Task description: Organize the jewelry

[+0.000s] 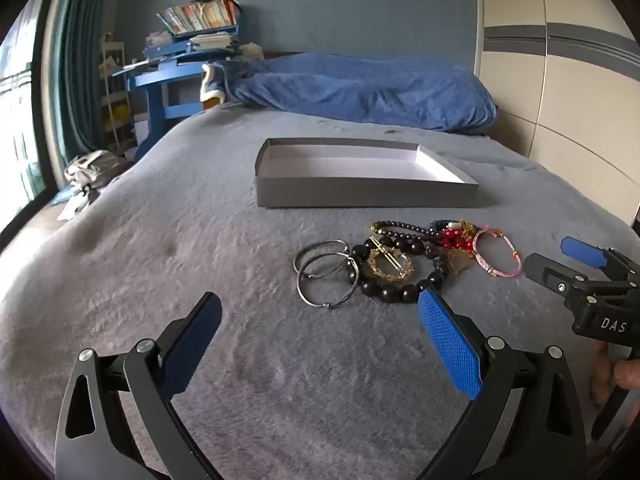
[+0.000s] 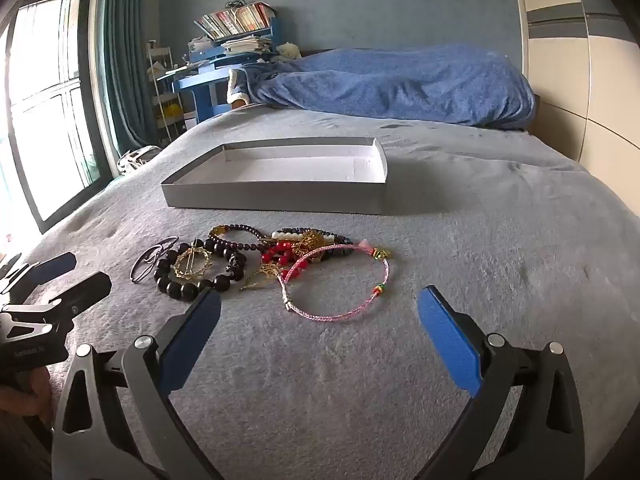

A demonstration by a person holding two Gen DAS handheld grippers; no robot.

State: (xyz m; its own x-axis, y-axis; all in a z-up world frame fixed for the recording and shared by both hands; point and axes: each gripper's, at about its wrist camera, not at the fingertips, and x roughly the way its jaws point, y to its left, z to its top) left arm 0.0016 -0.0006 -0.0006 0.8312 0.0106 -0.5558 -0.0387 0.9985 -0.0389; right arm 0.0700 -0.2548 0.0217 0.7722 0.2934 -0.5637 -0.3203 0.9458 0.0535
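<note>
Jewelry lies tangled mid-frame, before the empty grey box. Your left gripper and right gripper both gape, empty. Light, slippery, snag-prone: pinch the pink cord bracelet's free loop first.

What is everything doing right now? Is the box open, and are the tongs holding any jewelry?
Grey box: open, no lid, nothing inside.
Left tongs: open, holding nothing.
Right tongs: open, holding nothing.
Pink cord bracelet: flat on the blanket, not picked up.
Black bead bracelet: in the pile, gold brooch lying inside it.
Silver wire bangles: overlapping, beside the beads.
</note>
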